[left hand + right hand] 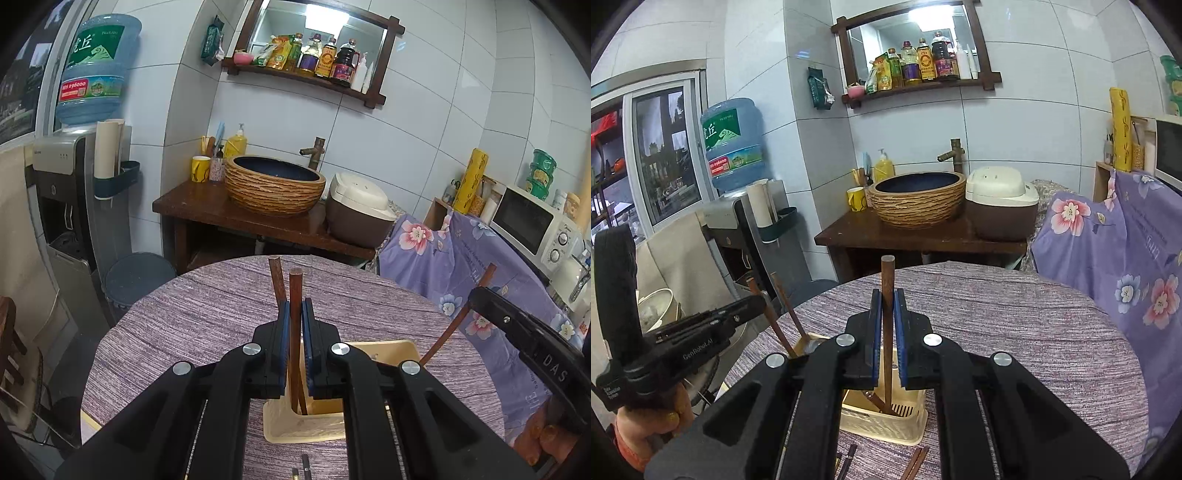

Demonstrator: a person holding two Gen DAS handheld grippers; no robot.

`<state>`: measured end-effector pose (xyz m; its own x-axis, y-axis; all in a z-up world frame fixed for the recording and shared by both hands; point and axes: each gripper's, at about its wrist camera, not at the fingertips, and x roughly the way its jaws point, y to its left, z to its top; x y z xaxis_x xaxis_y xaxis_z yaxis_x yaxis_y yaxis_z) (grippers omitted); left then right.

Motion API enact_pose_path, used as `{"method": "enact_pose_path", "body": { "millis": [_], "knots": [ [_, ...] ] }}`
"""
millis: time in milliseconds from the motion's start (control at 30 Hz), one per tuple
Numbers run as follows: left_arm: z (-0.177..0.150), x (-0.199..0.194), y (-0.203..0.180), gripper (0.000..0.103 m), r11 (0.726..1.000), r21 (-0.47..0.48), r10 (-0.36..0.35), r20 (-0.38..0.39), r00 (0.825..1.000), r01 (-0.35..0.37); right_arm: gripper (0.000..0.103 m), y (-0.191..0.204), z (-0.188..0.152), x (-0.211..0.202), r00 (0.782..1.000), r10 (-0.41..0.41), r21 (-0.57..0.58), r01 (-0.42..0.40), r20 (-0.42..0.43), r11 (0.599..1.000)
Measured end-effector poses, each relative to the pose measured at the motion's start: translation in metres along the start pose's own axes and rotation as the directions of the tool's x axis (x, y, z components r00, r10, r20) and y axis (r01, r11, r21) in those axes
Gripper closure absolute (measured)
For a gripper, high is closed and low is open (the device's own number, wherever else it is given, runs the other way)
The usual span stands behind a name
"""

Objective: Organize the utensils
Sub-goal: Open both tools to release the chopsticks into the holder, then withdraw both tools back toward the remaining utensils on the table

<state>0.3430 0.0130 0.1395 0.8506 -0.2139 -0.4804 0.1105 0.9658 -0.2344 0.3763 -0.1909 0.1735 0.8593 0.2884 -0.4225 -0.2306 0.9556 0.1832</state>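
A cream plastic utensil holder [306,424] stands on the round table; it also shows in the right wrist view [886,417]. My left gripper [294,314] is shut on a brown chopstick [295,295] whose lower end is inside the holder. A second chopstick [276,280] leans in the holder just left of it. My right gripper [887,306] is shut on another brown chopstick [887,280], its lower end in the holder's other compartment. Each gripper appears from the side in the other's view.
The table carries a purple striped cloth [192,325]. Loose chopsticks lie on it in front of the holder [916,461]. A chair with floral fabric [1115,258] stands at the right. A sink counter [258,218] and a water dispenser [70,206] stand behind.
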Motion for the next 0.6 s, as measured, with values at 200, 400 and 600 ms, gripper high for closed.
{"method": "enact_pose_path", "body": {
  "millis": [200, 400, 600],
  "knots": [
    [-0.001, -0.003, 0.002, 0.094, 0.999, -0.015, -0.030, -0.009, 1.000, 0.030, 0.084, -0.004, -0.005, -0.002, 1.000, 0.017, 0.033, -0.017, 0.002, 0.999],
    [-0.021, -0.028, 0.004, 0.046, 0.999, -0.006, -0.051, 0.023, 0.998, 0.052, 0.042, 0.005, -0.028, -0.031, 0.999, -0.001, -0.001, 0.001, 0.036, 1.000],
    [-0.079, -0.039, 0.012, 0.027, 0.998, 0.047, -0.030, -0.071, 0.997, 0.034, 0.040, 0.017, -0.091, -0.048, 0.997, -0.052, -0.086, 0.047, -0.056, 0.995]
  ]
}}
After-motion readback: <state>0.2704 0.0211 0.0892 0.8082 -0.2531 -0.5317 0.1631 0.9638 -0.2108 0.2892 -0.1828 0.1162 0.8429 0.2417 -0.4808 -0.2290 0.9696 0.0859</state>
